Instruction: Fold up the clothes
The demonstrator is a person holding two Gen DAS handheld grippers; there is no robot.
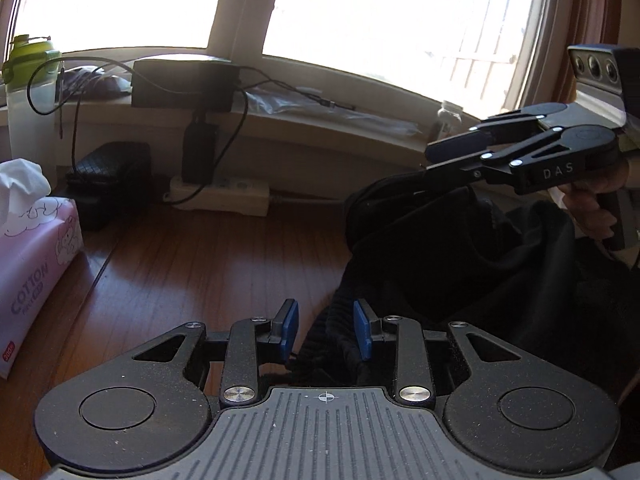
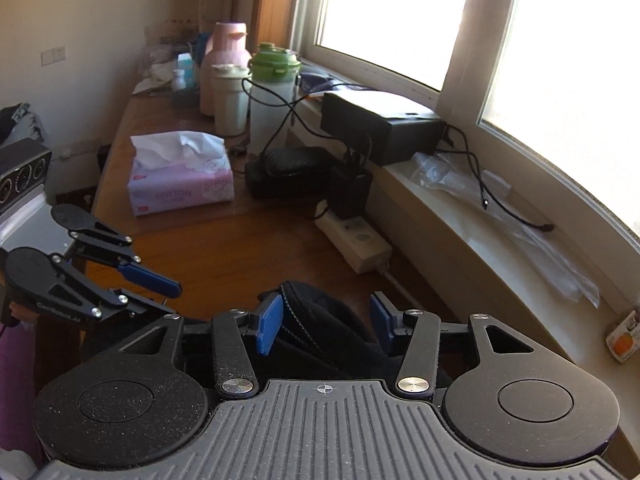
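The black clothes (image 1: pixel 460 256) are lying on the wooden table (image 1: pixel 200 264), bunched at one o'clock from the left gripper (image 1: pixel 326 330) and right between the right gripper's (image 2: pixel 326 326) blue pads. A tissue box (image 2: pixel 182 184) is sitting at eleven o'clock (bottles behind). Both grippers are standing partly open, squeezing nothing.

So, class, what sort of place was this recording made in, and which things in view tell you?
Probably a lived-in room at home: a wooden table under a sunlit window, with a tissue pack, drink bottles and a power strip beside a dark garment.
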